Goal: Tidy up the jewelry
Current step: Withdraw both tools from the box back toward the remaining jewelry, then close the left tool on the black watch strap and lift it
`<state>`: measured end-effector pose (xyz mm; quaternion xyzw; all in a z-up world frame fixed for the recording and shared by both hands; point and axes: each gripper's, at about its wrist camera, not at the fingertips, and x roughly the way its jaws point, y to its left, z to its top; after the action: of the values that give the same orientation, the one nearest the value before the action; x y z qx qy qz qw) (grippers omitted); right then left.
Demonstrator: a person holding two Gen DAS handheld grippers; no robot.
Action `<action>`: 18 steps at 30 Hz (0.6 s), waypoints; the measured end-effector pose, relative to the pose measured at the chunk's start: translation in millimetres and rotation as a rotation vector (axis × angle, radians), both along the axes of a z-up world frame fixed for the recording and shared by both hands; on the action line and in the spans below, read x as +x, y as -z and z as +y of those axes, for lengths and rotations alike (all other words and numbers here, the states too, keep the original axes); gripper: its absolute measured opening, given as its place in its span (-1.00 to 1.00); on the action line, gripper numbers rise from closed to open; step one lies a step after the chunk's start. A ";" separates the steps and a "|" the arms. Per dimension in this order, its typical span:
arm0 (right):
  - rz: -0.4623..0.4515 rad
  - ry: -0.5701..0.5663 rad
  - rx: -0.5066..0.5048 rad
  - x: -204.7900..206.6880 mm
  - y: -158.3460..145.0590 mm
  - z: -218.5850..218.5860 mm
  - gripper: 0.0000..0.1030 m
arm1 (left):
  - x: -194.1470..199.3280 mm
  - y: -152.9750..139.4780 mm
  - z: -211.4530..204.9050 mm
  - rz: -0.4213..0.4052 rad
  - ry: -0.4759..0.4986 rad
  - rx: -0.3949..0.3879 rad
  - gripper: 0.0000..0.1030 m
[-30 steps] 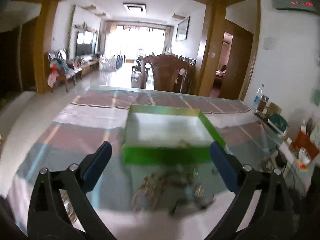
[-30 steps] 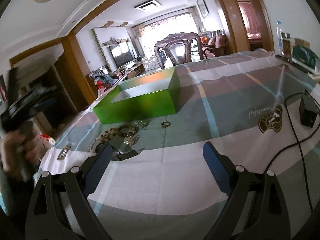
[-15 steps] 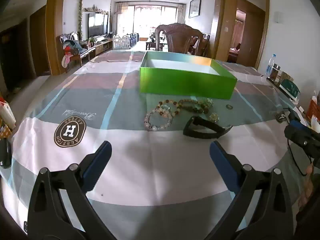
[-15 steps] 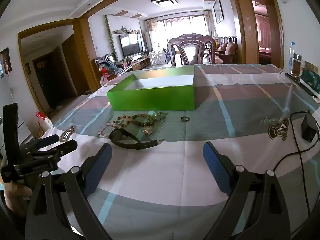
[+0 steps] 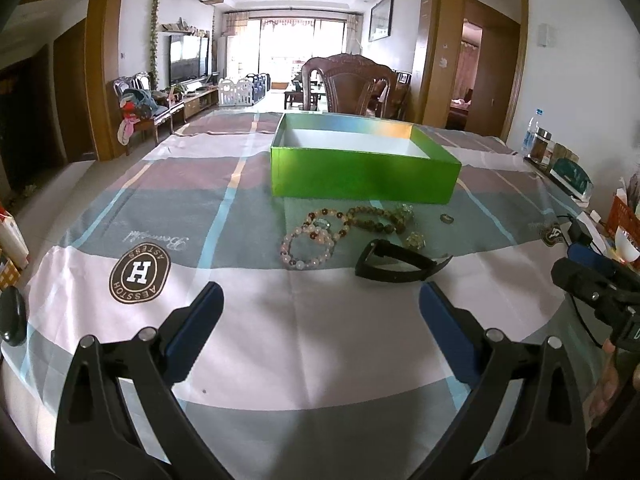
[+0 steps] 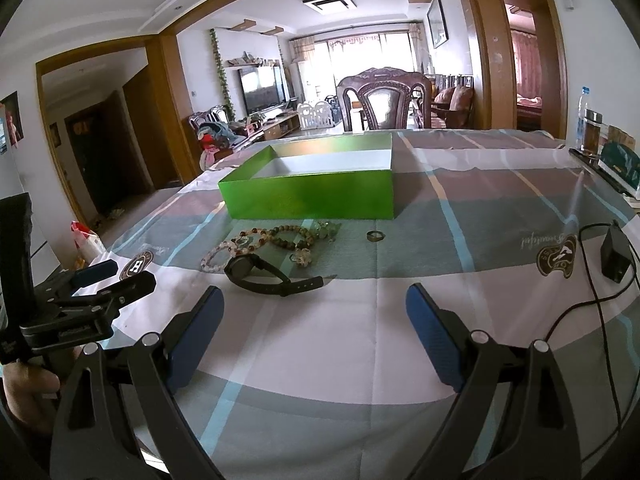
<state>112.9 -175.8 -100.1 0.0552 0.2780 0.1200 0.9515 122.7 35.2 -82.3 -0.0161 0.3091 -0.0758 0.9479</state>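
Left wrist view: the left gripper (image 5: pixel 320 304) is held low over the near part of the tablecloth (image 5: pixel 320 340), its jaws spread wide with nothing between the blue pads. A green box (image 5: pixel 360 178), open at the top with a white interior, is seen farther back on the cloth. The jewelry is laid in a loose cluster just in front of the box: a pale bead bracelet (image 5: pixel 306 248), a darker bead bracelet (image 5: pixel 374 218) touching it, a small ring (image 5: pixel 447 219) set apart toward the right, and a small clear ornament (image 5: pixel 416 240). A black wristwatch (image 5: pixel 396 266) is lying nearest the gripper, just in front of the beads. The right gripper (image 5: pixel 592 276) is visible at the right edge. A brown round logo (image 5: pixel 140 273) is printed on the cloth at left. Right wrist view: the right gripper (image 6: pixel 314 306) is likewise held above the cloth (image 6: pixel 380 320) with jaws fully apart and empty. The green box (image 6: pixel 312 196) is seen ahead, the bead bracelets (image 6: pixel 280 238) just before it, the ring (image 6: pixel 376 235) to their right, and the wristwatch (image 6: pixel 264 272) closest, left of centre. The left gripper (image 6: pixel 100 284) is seen at the left edge, off the table surface. A black adapter with cable (image 6: pixel 616 254) is lying at the right.
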 end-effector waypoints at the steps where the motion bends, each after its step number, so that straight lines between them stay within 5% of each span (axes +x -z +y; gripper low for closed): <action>1: 0.000 0.000 0.000 0.0 0.0 -0.1 0.76 | 0.2 0.6 -0.2 0.000 0.000 0.000 0.89; 18: 0.019 0.006 0.019 4.2 6.3 -5.2 0.76 | 6.3 7.3 -9.4 0.022 0.033 0.022 0.89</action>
<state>117.1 -181.0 -106.3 0.0660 0.2859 0.1193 0.9485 129.0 25.9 -89.7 -0.0014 0.3207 -0.0880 0.9431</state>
